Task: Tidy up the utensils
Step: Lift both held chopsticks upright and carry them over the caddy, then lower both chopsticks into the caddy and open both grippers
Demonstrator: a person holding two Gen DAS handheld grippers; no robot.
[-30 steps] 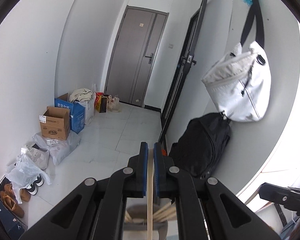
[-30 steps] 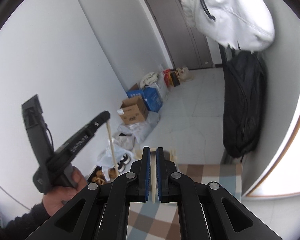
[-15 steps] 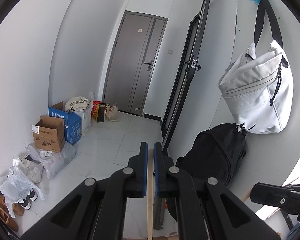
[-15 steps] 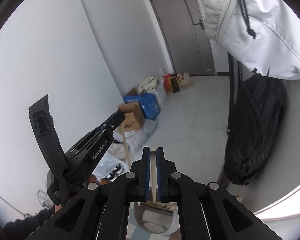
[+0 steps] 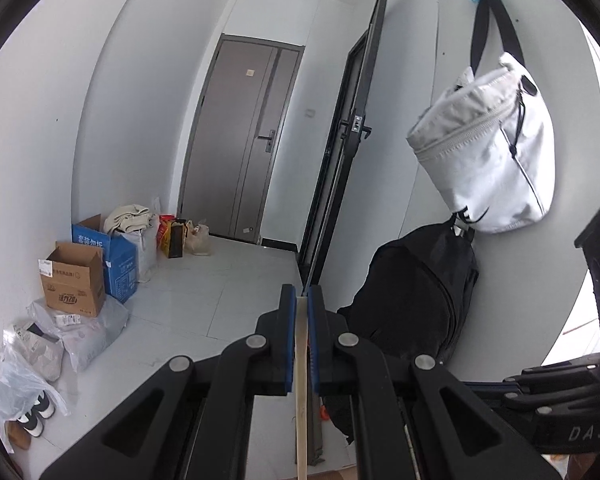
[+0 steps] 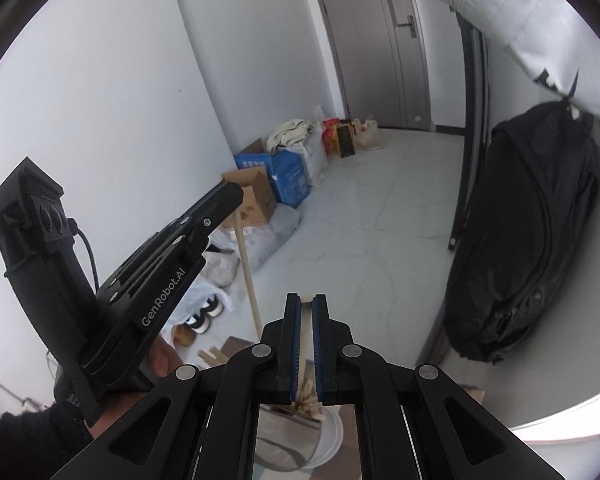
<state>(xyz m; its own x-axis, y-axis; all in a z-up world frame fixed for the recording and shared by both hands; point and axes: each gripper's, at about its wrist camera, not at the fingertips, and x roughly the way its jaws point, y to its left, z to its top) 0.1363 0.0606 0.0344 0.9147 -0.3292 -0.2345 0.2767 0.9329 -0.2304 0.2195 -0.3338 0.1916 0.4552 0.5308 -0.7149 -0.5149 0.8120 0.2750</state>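
Item: wooden sticks, probably chopsticks, two in hand. We hold one in the left gripper [image 5: 301,344], its jaws closed on the pale left stick [image 5: 301,420], which hangs down out of the clamp. The right gripper [image 6: 307,354] is likewise clamped on the right stick [image 6: 306,344], directly above a white container [image 6: 332,440] near us that already holds several more sticks (count unclear, they overlap).

Handling, as we judge it: light, stiff, smooth wood; thin enough to pivot or slip between the pads, so we would grip near mid-length, not at the tip.

Surroundings: one black backpack [image 5: 416,300] against the right wall, one white bag [image 5: 492,152] hanging above it, one grey door [image 5: 244,136] far off, two cardboard boxes [image 5: 74,280] by the left wall, one pair of shoes [image 5: 36,416] in plastic wrap.
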